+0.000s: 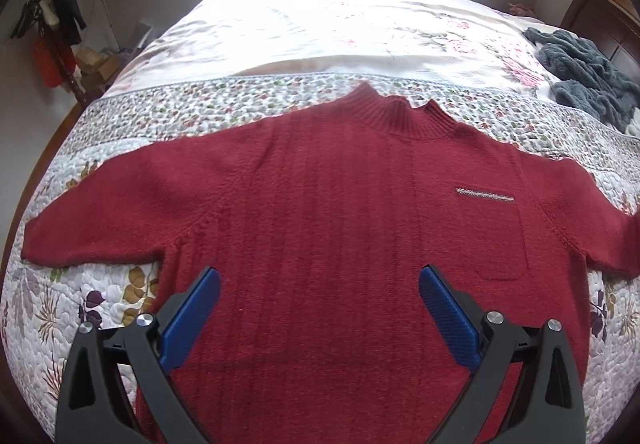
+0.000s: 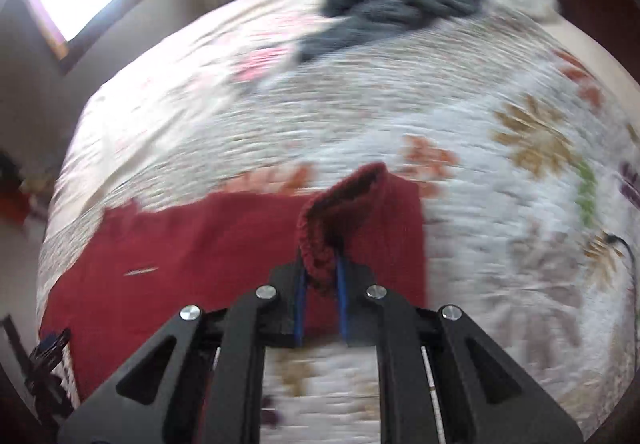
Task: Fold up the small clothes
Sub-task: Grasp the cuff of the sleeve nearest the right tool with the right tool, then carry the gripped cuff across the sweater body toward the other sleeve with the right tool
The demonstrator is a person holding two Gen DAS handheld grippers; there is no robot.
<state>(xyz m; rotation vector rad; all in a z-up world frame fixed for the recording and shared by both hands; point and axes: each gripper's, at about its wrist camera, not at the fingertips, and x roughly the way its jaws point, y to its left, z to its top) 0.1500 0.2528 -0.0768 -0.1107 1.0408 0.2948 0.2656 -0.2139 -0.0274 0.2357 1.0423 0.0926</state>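
A dark red knit sweater [image 1: 320, 211] lies face up and spread flat on the bed, collar [image 1: 400, 111] away from me, a small zipper [image 1: 484, 195] on its chest pocket. My left gripper [image 1: 319, 280] hangs open above the sweater's lower body, blue pads wide apart with nothing between them. In the right wrist view, which is motion-blurred, my right gripper [image 2: 322, 276] is shut on the cuff of the sweater's right sleeve [image 2: 340, 211], and the cuff bunches up between the pads. The sweater's body [image 2: 160, 260] stretches off to the left there.
The bed carries a floral quilt [image 1: 200, 111] and a pale cover [image 1: 320, 27] beyond it. A grey fleecy garment [image 1: 584, 75] lies heaped at the far right near a dark headboard [image 1: 600, 19]. Clothes hang on a rack [image 1: 52, 19] at the left wall.
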